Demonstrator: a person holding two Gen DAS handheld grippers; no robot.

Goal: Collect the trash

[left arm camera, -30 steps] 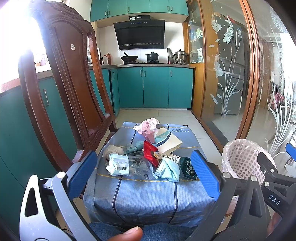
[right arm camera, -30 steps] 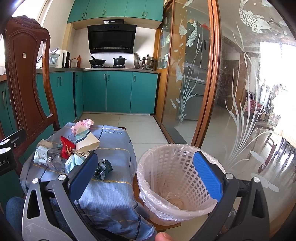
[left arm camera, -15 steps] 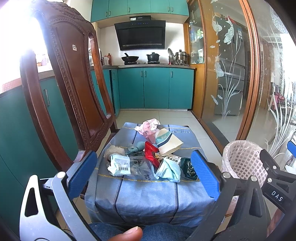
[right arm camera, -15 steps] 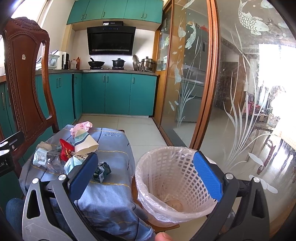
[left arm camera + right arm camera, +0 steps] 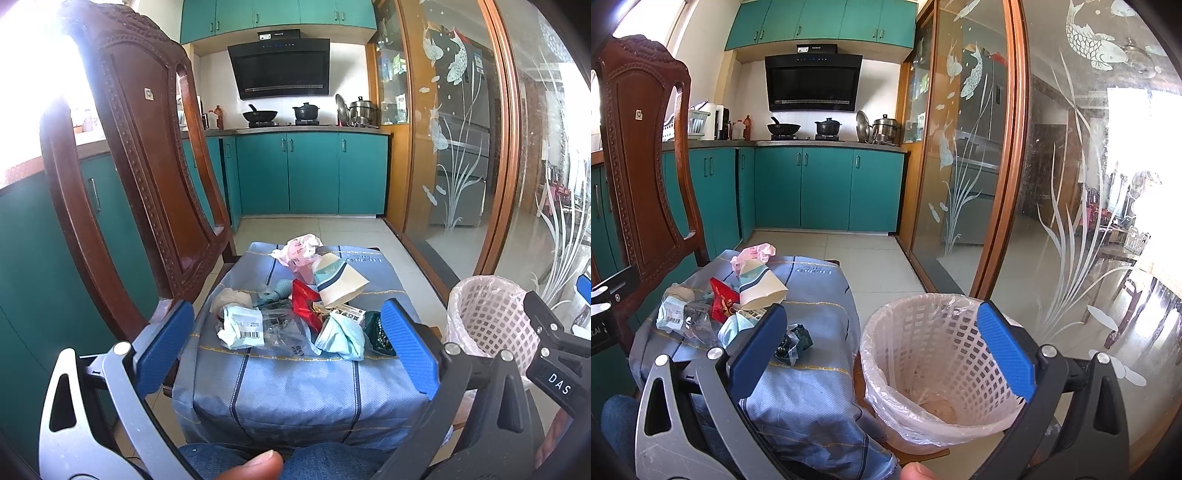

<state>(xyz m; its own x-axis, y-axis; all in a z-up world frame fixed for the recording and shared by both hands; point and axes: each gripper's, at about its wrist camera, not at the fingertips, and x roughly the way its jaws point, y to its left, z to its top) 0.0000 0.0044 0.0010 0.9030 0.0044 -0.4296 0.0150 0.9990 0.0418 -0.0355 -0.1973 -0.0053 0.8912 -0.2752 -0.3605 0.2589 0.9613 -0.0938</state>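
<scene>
A pile of trash lies on a blue cloth-covered stool (image 5: 295,384): a paper cup (image 5: 338,280), a red wrapper (image 5: 304,302), a pink crumpled bag (image 5: 297,249), a labelled pale packet (image 5: 242,326), a light blue mask (image 5: 341,338) and a dark green wrapper (image 5: 376,328). My left gripper (image 5: 286,343) is open, held back in front of the pile with nothing between its fingers. My right gripper (image 5: 881,349) is open above the lined white basket (image 5: 923,354), which stands right of the stool. The paper cup (image 5: 761,286) and green wrapper (image 5: 794,343) show at its left.
A carved wooden chair (image 5: 147,184) stands close at the left of the stool. Teal cabinets (image 5: 310,173) line the far wall under a stove with pots. A glass sliding door with etched fish (image 5: 1071,184) runs along the right. A person's knee in jeans (image 5: 221,461) is below.
Both grippers have drifted slightly; the stool and pile sit a touch farther right and higher in the left view. Nothing was grasped or let go.
</scene>
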